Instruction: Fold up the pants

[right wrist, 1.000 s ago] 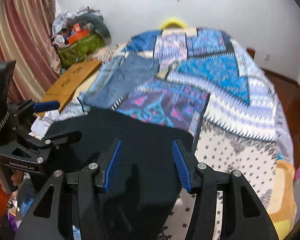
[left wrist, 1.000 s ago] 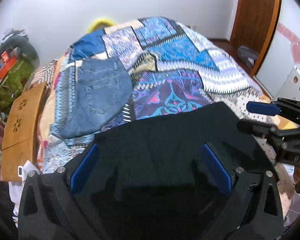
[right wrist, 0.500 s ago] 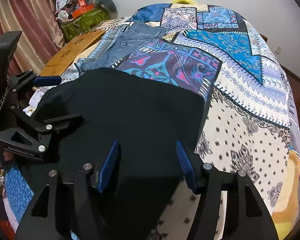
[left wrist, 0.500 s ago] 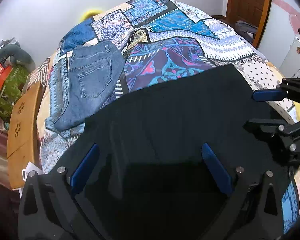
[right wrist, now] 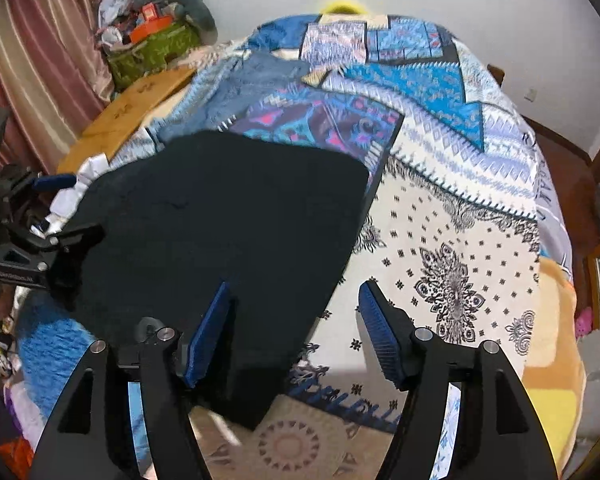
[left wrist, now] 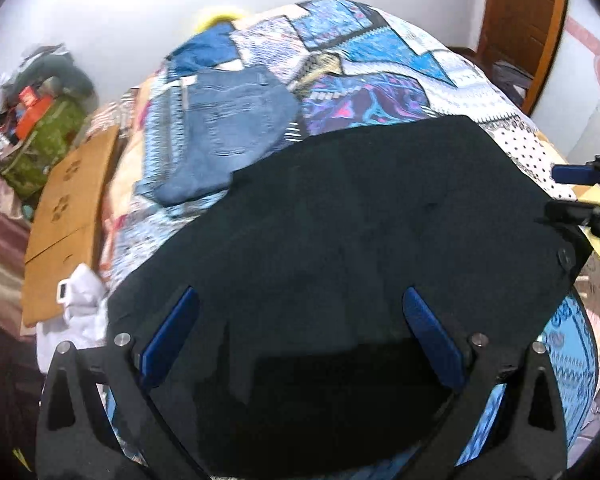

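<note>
Left tool: gaping wide, gripping nothing, hovering over black pants. Right tool: likewise spread, straddling pants' near edge. Lying flat on patchwork bed. Advising pinching matching corners, lifting evenly. Green bag holding heaped clutter. Folded jeans lying beyond.

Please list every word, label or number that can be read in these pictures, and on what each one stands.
Left claw body: a pale brand label, too blurred to read.
Bedspread right edge: large letters, not legible.
Bedspread near edge: dark blue letters, blurred, not legible.
Nothing else bears text.
</note>
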A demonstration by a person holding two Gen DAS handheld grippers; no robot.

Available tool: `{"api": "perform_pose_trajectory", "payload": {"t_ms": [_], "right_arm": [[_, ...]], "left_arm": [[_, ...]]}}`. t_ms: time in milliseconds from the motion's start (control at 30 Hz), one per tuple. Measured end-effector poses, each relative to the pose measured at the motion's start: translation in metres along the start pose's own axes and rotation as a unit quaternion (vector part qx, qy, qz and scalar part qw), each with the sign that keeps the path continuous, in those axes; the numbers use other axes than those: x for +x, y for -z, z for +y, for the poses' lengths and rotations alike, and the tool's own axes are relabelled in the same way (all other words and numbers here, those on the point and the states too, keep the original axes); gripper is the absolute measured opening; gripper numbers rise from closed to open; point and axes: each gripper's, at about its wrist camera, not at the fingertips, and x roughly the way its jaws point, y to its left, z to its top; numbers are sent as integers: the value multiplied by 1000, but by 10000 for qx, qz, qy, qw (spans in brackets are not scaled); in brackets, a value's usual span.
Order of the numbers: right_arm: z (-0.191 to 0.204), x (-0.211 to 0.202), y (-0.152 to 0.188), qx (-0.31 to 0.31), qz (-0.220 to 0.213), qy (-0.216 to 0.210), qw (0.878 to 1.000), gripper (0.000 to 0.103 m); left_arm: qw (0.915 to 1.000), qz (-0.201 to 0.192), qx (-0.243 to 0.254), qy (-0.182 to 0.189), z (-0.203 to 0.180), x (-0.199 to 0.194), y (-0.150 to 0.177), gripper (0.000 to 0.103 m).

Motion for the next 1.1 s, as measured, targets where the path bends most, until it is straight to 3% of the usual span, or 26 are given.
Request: {"api": "perform_pose_trajectory", "payload": {"t_ms": [200,367,533,667,767,867,1000,1100], "right_arm": [[26,-35,-14,-71,-619,-135,9980,72],[53,-42,-28,-196,-871,-334,9954,75],[83,-22,-36,-394,-781,-445,9952,76],[98,8,-35,-463,-422,-466,9969,76],[102,33,-31,-306,-25,-566,9979,76],[106,53,-25,-166,323,-613,9975,78],[120,55,-16,-593,231,-340,9974,83],[119,53,-15,-634,236,-356,9971,83]], "left_arm": [[9958,-367,-758,-349,44,-36,19,103],[9852,-567,-1605,-221,88,-57,38,103],[9711,-393,-2353,99,122,-56,67,103],[9576,-51,-2848,436,140,-40,95,103],[9418,203,-3251,828,151,-27,116,103],[9170,418,-3751,1291,159,-17,135,103],[8873,589,-4128,1968,159,-9,152,103],[8726,684,-4277,2256,157,-3,155,103]]}}
